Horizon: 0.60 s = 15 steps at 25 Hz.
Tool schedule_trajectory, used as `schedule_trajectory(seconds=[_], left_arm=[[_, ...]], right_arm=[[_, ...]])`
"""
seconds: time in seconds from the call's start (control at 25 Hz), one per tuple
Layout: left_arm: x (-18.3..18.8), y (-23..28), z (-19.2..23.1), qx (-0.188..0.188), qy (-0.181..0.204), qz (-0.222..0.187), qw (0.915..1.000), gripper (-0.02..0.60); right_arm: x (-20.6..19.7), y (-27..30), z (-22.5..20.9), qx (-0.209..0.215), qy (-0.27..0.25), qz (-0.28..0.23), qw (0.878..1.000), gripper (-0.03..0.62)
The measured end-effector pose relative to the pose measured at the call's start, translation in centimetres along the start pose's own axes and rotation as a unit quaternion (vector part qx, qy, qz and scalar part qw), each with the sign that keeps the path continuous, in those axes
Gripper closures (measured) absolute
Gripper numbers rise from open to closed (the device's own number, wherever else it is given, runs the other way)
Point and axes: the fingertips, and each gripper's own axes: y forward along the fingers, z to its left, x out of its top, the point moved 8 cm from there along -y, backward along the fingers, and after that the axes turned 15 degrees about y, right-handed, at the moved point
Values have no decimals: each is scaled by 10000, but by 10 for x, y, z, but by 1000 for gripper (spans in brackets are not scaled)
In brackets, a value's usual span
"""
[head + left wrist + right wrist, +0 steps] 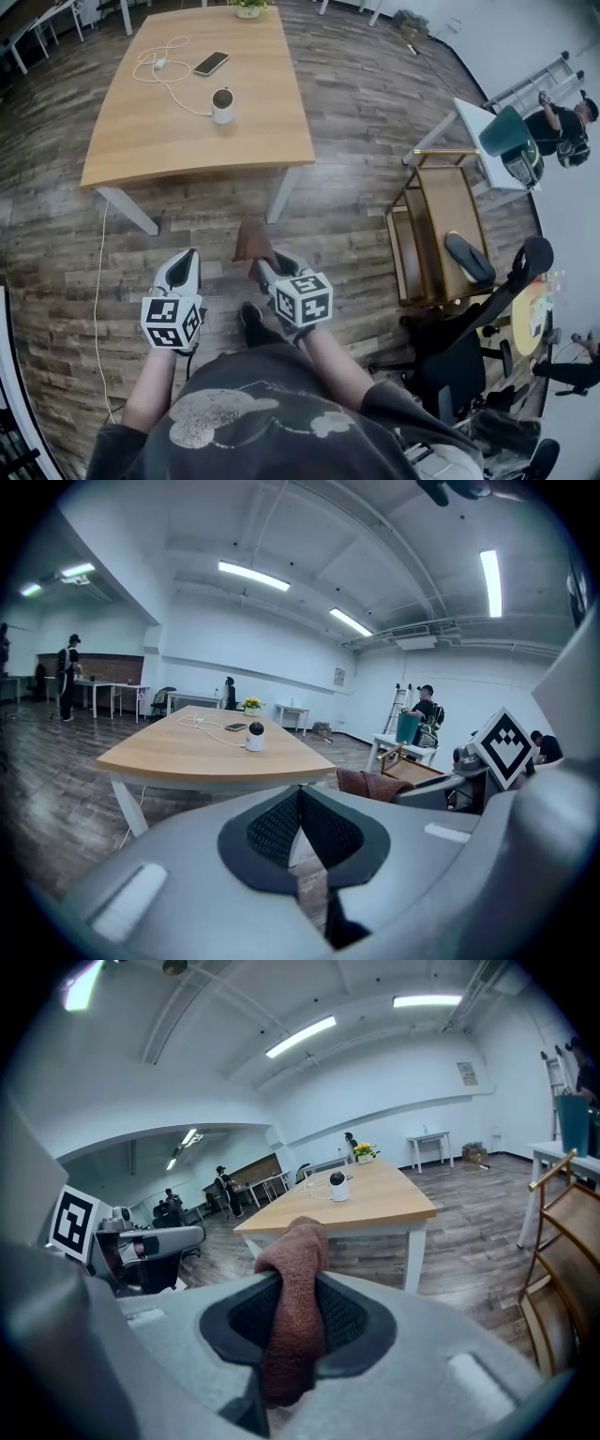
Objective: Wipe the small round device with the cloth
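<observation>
a white cable [97, 300] drops from the left end of the surface [262, 131] and runs along the wooden floor [347, 187]. the left tool [189, 255] is held low over the floor, short of the near edge of the surface and well apart from it. its jaws are together, with nothing between them.

on the surface, from left to right:
- a coiled white lead [155, 66], which runs on to the device;
- a phone [211, 63], lying flat;
- the small round device [222, 105], white with a dark top, standing upright near the middle, nearer the front edge than the phone.

a potted plant [248, 7] stands at the far edge.

the right tool [262, 270] is just beside the left tool, at about the same height. its jaws are clamped on the cloth [253, 242]. the cloth is reddish-brown; it bunches above the jaw tips, and a fold hangs down between the pads. tool and cloth are over the floor, well apart from the device. a white leg [284, 192] of the surface stands just beyond the cloth. in the right gripper view the device shows far behind the top of the cloth, slightly to its right.

further right, a wooden cart [427, 239] carries a dark object [469, 258]. a black office chair [478, 347] stands near it. at the far right, a white side table [473, 122] holds a green container [506, 131], with a person [567, 127] beside it.
</observation>
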Motion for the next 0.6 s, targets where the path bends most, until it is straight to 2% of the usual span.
schedule_trajectory(seconds=[0.6], left_arm=[[-39, -87, -7, -133, -83, -125, 9998, 561]], right_arm=[[-75, -46, 50, -252, -90, -3, 9996, 517]])
